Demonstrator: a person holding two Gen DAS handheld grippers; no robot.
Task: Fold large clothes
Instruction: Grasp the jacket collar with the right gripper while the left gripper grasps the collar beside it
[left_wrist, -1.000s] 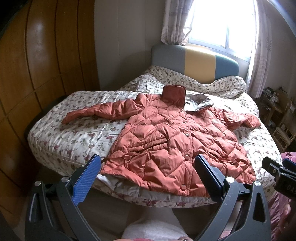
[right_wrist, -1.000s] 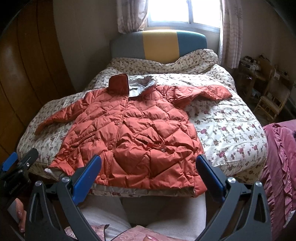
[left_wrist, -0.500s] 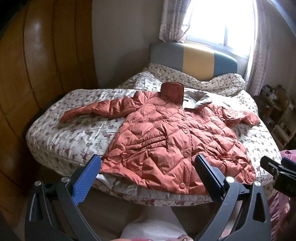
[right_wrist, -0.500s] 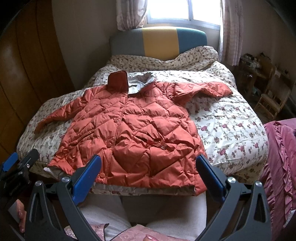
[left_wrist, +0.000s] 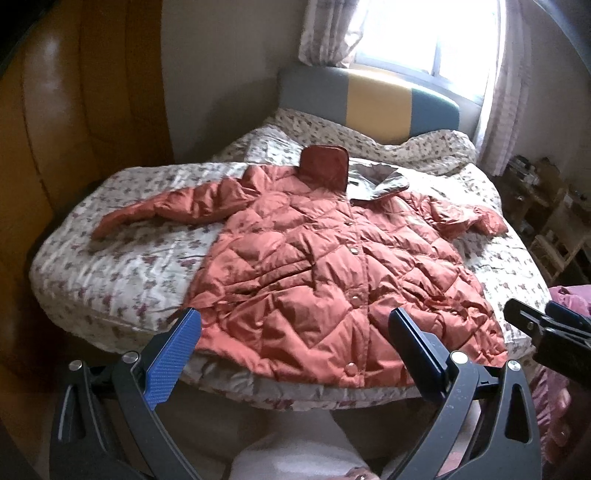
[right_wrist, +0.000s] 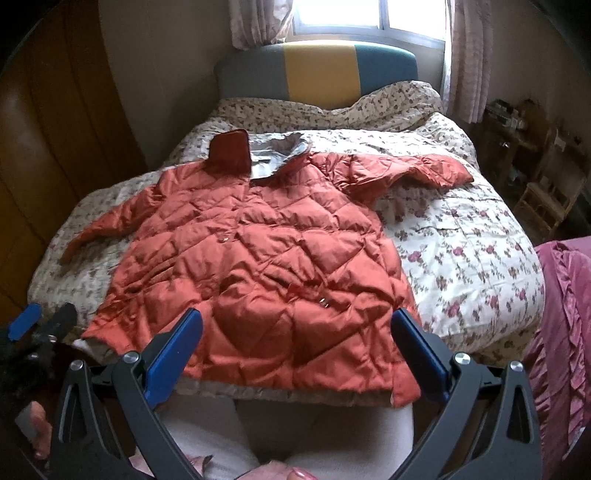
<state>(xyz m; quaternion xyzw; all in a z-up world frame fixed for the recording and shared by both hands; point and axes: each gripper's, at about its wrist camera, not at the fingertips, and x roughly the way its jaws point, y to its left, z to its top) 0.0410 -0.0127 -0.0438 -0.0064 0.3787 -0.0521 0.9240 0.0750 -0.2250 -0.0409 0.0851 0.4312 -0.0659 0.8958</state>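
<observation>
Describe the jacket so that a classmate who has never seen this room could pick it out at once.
Find the bed with the flowered cover, under the window. Spread flat across it, front up and snapped shut, lies the jacket, hem at the near edge and sleeves stretched out to both sides. It is the only plain orange, quilted, shiny thing there.

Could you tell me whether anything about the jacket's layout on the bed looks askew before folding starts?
Yes. The jacket lies flat, but its collar stands up on one side and is turned down on the other, showing grey lining. One sleeve is bent, and the hem overhangs the bed edge. Both grippers are open, clear of it.
</observation>
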